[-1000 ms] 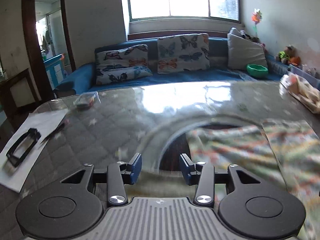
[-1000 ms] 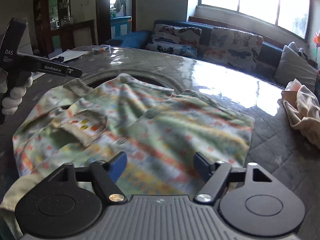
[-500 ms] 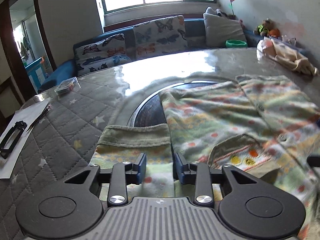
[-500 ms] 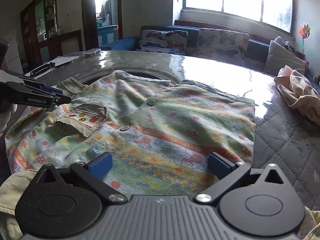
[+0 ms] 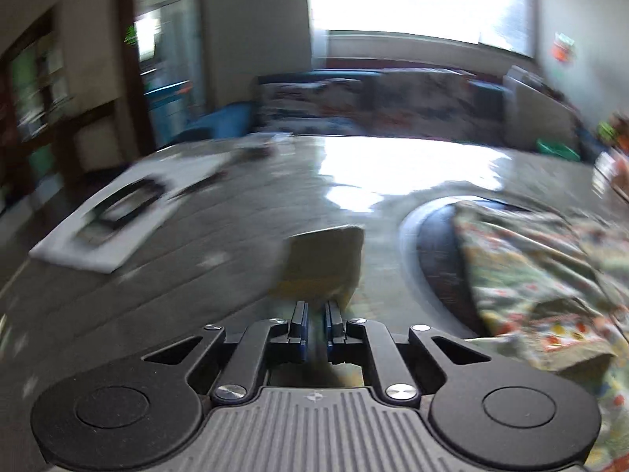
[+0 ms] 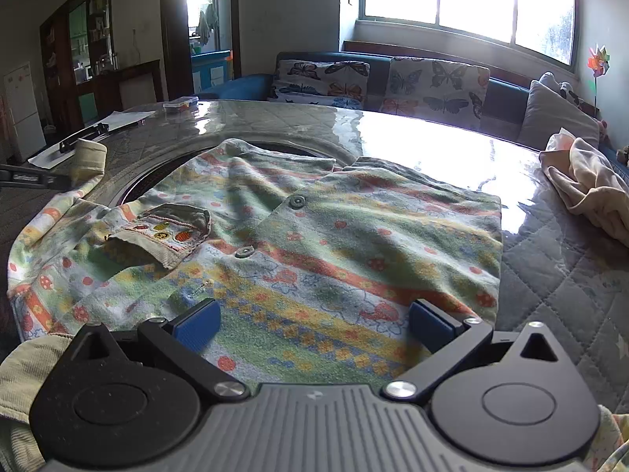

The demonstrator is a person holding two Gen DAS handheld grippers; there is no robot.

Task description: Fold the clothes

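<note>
Your left gripper (image 5: pixel 314 324) has its jaws nearly together, pinched on the sleeve (image 5: pixel 324 263) of the patterned shirt (image 6: pixel 314 244); the ribbed olive cuff (image 6: pixel 91 155) stands up just ahead of the fingertips, lifted off the quilted table cover (image 6: pixel 558 283). That view is blurred, so you cannot tell exactly how much cloth sits between the pads.

Your right gripper (image 6: pixel 312 324) is spread wide, its blue pads (image 6: pixel 196 324) hovering low over the shirt's lower front and holding nothing. Whether they touch the fabric cannot be told.

The shirt lies flat, front up, across the middle of the table, partly over the dark round inset (image 5: pixel 440 251). Its two buttons (image 6: pixel 297 201) run down the placket, and the pocket (image 6: pixel 165 234) with embroidered trim sits to the left of them. The other cuff (image 6: pixel 19 377) lies by your right gripper's left side.

A cream garment (image 6: pixel 589 185) is bunched at the table's right edge, well apart from the shirt. A white sheet of paper (image 5: pixel 114 216) lies at the far left.
</note>
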